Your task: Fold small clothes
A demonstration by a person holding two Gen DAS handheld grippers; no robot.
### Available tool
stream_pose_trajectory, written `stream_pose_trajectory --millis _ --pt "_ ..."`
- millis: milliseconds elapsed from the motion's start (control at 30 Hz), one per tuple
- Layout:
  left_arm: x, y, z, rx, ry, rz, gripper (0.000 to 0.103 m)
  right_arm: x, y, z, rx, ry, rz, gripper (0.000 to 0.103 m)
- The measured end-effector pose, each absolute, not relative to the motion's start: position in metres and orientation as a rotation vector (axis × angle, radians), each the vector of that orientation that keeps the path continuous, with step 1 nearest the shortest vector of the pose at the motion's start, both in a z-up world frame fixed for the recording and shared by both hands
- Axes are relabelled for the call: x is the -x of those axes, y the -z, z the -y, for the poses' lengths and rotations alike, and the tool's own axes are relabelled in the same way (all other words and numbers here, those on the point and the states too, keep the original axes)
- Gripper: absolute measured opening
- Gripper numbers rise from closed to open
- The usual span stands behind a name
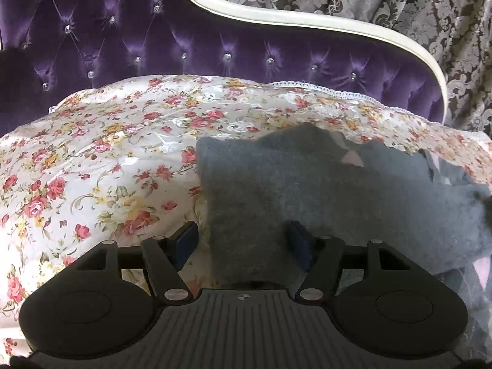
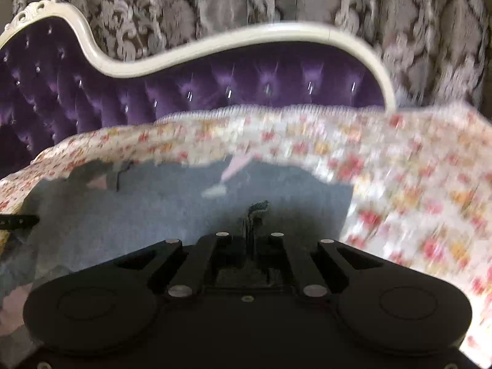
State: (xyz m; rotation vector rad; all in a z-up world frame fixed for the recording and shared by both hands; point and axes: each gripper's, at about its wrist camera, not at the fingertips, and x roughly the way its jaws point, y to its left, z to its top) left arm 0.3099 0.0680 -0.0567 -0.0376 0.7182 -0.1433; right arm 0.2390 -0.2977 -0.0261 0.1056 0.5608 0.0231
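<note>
**Soft grey knit, one corner pinched**

Grey garment (image 1: pixel 276 184) lies flat on the floral cover (image 1: pixel 92 160) of the purple sofa (image 1: pixel 153 40). Looks light, floppy, fuzzy, so prob. non-slip; best held at edges/corners. Left tongs (image 1: pixel 243 240) wide open, low, straddling its near-left edge, gripping nothing. Right tongs (image 2: pixel 253 230) closed on a pinch of fabric at the near edge; view blurred.

Both wrist views face the purple sofa back (image 1: pixel 184 49) closely.

A purple tufted sofa (image 1: pixel 215 46) carries a floral cover (image 1: pixel 107 153); on the cover lies a grey fleece garment (image 1: pixel 276 184).
</note>
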Motion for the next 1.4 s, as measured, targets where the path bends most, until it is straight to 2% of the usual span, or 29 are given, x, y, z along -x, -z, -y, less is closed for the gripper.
stream_pose_trajectory --millis 167,233,333,400,467,933,1133,1400 --pt "-0.307 0.059 -0.066 0.036 0.136 -0.711 0.066 -0.25 0.047 0.312 -0.153 0.022 -0.651 0.011" --pt "-0.307 0.059 -0.066 0.038 0.135 -0.713 0.066 -0.246 0.049 0.312 -0.148 0.015 -0.63 0.012" --pt "-0.307 0.055 -0.066 0.042 0.13 -0.725 0.066 -0.244 0.044 0.311 -0.158 0.022 -0.632 0.022" --pt "-0.308 0.051 -0.068 0.05 0.133 -0.731 0.066 -0.242 0.039 0.313 -0.164 0.024 -0.623 0.041" --pt "-0.306 0.048 -0.069 0.052 0.136 -0.722 0.066 -0.24 0.033 0.313 -0.166 0.021 -0.598 0.054" --pt "-0.352 0.032 -0.07 0.043 0.087 -0.681 0.066 -0.245 0.026 0.29 -0.125 -0.05 -0.558 0.054" --pt "-0.391 0.055 -0.07 0.085 0.043 -0.756 0.066 -0.255 0.024 0.269 -0.101 -0.116 -0.56 0.054" --pt "-0.387 0.069 -0.071 0.135 -0.061 -0.687 0.068 -0.29 0.017 0.226 -0.057 -0.237 -0.534 0.054"
